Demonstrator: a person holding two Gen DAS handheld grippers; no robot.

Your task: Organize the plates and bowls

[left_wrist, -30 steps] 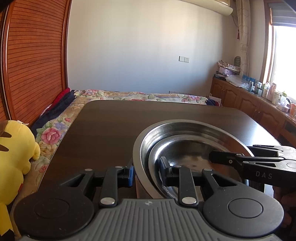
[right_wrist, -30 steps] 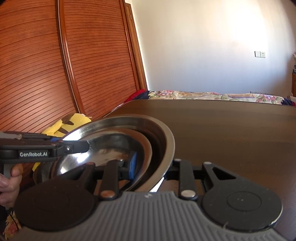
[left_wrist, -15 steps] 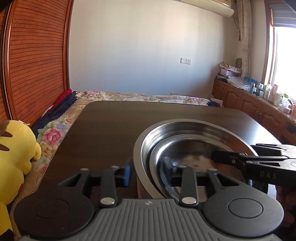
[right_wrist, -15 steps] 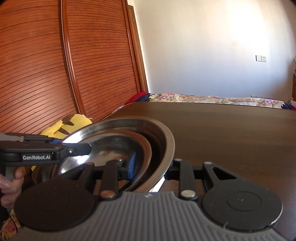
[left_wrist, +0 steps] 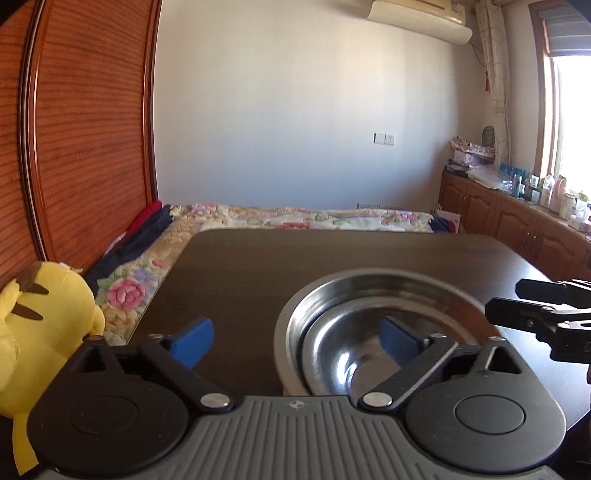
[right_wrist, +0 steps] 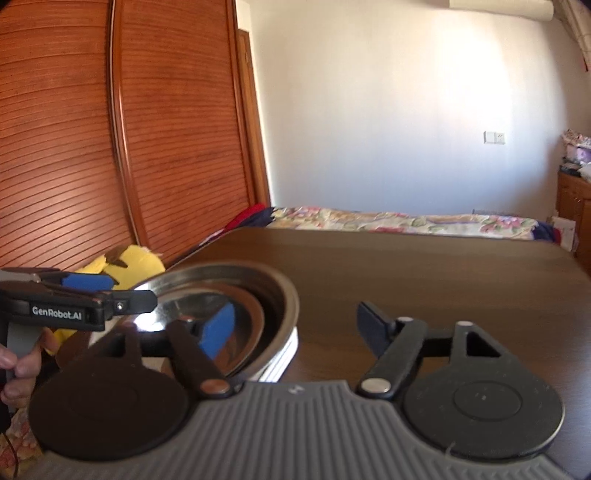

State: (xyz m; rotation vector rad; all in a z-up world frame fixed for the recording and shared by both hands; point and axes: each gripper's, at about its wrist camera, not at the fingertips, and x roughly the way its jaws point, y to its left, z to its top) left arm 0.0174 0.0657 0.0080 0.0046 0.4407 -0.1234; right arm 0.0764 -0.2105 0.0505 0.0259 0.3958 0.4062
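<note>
Ahead of the gripper a white wall (left_wrist: pixel 295 110) with an air conditioner (left_wrist: pixel 417 16) is seen, flanked by a slatted wooden wardrobe (left_wrist: pixel 85 129) to the left and a sunlit window (left_wrist: pixel 570 118) over wooden cabinets (left_wrist: pixel 517 225) to the right.

Dark wood table (left_wrist: pixel 240 273); nested steel bowls (left_wrist: pixel 373 302) on it.

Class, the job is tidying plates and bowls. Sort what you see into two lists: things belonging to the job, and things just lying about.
Belonging to the job:
large steel bowl
smaller steel bowl nested inside it
left tongs, open
right tongs, open

Just lying about:
yellow plush toy
floral bedspread
bottles on the cabinet
</note>
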